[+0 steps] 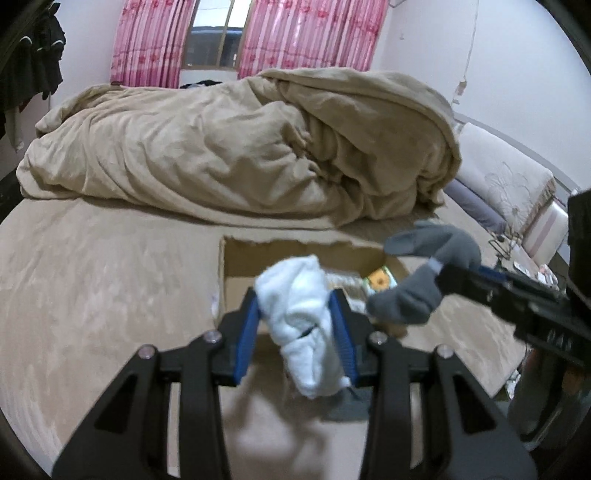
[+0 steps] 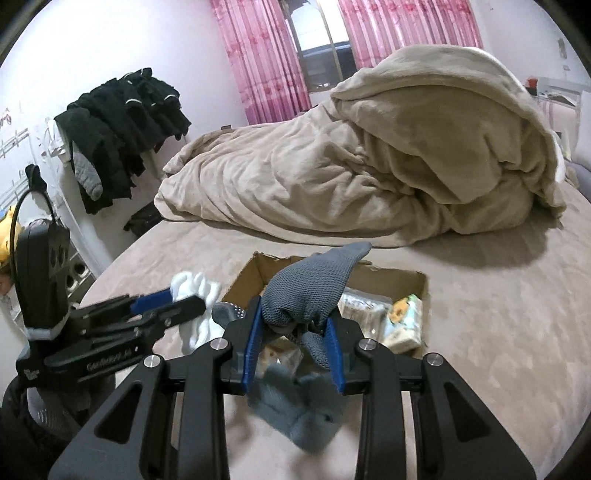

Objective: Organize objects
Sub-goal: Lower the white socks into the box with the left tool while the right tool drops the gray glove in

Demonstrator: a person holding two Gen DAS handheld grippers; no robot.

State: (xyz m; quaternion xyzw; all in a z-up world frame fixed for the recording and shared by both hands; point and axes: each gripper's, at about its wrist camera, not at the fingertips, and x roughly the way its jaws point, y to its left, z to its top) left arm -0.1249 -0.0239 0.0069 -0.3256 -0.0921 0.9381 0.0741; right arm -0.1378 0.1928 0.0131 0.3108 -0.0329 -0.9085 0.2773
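My left gripper is shut on a white sock and holds it in the air just in front of an open cardboard box on the bed. My right gripper is shut on a grey sock, held above the box's near edge. In the left wrist view the grey sock and right gripper come in from the right. In the right wrist view the white sock and left gripper are at the left.
The box holds packets and plastic-wrapped items. A bunched beige duvet lies behind it on the beige bed. Pillows are at the right, dark clothes hang at the left, pink curtains behind.
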